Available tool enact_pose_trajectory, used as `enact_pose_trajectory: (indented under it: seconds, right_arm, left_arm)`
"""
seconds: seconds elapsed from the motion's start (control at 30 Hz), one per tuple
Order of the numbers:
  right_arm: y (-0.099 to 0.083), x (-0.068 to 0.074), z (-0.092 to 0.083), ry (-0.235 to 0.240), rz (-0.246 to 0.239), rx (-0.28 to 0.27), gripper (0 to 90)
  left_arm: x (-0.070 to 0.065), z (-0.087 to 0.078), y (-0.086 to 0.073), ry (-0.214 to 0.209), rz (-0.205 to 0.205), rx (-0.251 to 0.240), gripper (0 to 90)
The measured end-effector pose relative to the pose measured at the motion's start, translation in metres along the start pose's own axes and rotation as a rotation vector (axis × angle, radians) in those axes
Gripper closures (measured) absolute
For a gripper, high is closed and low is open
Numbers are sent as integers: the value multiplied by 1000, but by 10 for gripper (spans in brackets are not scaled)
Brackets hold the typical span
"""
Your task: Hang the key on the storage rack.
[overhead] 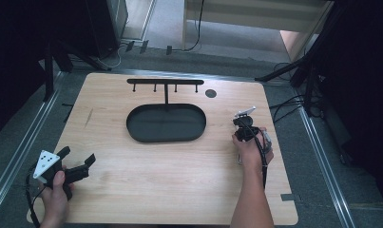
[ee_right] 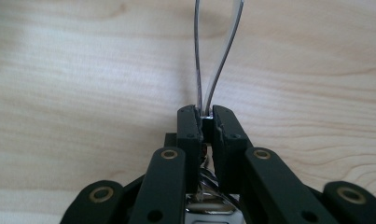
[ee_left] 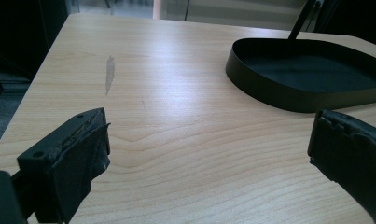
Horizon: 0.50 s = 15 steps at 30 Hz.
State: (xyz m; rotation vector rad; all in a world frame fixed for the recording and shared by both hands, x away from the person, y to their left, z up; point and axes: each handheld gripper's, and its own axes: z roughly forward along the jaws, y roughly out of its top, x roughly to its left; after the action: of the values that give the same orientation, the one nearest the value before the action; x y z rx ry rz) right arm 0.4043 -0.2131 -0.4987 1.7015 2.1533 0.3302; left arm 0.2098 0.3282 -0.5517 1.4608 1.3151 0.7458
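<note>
**Right gripper clamped on a thin metal loop, left gripper wide open**

In the right gripper view, the right gripper (ee_right: 204, 119) has its two black jaws pressed together at the centre of the frame, pinching the base of a thin, shiny metal loop (ee_right: 216, 56). The loop's two slender strands rise from between the jaws towards the top edge of the frame, spreading slightly apart as they go, over the pale wooden surface (ee_right: 83, 70). What the loop belongs to cannot be told from these frames; more bright metal shows low in the frame, behind the jaws.

In the high view, the right gripper (overhead: 246, 124) sits at the right of the frame, held in the person's right hand (overhead: 252, 149), just right of the black oval tray (overhead: 166, 137). A small white-and-silver part (overhead: 244, 112) shows at its far end.

The left gripper (overhead: 77, 159) lies at the lower left of the high view, in the person's left hand (overhead: 56, 194), well apart from the tray. In the left gripper view its jaws stand far apart at the lower left and lower right corners, with bare wood between them and nothing held. The tray's dark wall (ee_left: 288, 93) fills the upper right of that frame, a thin black post (ee_left: 300, 21) rising from it. In the high view that post carries a hooked crossbar (overhead: 164, 81) at the centre top of the surface.
</note>
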Motion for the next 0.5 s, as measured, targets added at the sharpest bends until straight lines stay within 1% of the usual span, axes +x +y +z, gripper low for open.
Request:
enact_pose_trajectory:
  seconds: [0.07, 0.1, 0.13, 0.17, 0.23, 0.3, 0.37, 0.4, 0.43, 0.47, 0.5]
  right_arm:
    - [0, -1, -4, -15, 6, -47, 829]
    - [0, -2, -7, -23, 17, -75, 830]
    - [0, -2, -7, -23, 17, -75, 830]
    - [-1, -3, -12, -29, 35, -133, 830]
    - [-1, -4, -15, 4, 43, -198, 830]
    - [-1, -2, -18, 7, 36, -255, 830]
    - [0, 1, -20, 10, 29, -295, 830]
    - [0, 1, -20, 10, 29, -295, 830]
    - [1, 4, -23, 10, 26, -351, 830]
    - [1, 4, -23, 10, 26, -351, 830]
    - [2, 5, -26, 21, 41, -407, 830]
  left_arm:
    - [0, 0, 0, 0, 1, 0, 0]
    - [0, 0, 0, -1, 2, 2, 0]
    - [0, 0, 0, -1, 2, 2, 0]
    - [0, 0, 0, -1, 3, 3, 0]
    - [0, 0, 0, -2, 5, 2, 0]
    - [0, 0, 0, -2, 4, 1, 0]
    - [0, 0, 0, -2, 4, 1, 0]
    - [0, 0, 0, -2, 4, 1, 0]
    - [0, 0, 0, -2, 2, 0, 0]
    - [0, 0, 0, -2, 2, 0, 0]
    - [0, 0, 0, -2, 1, 2, 0]
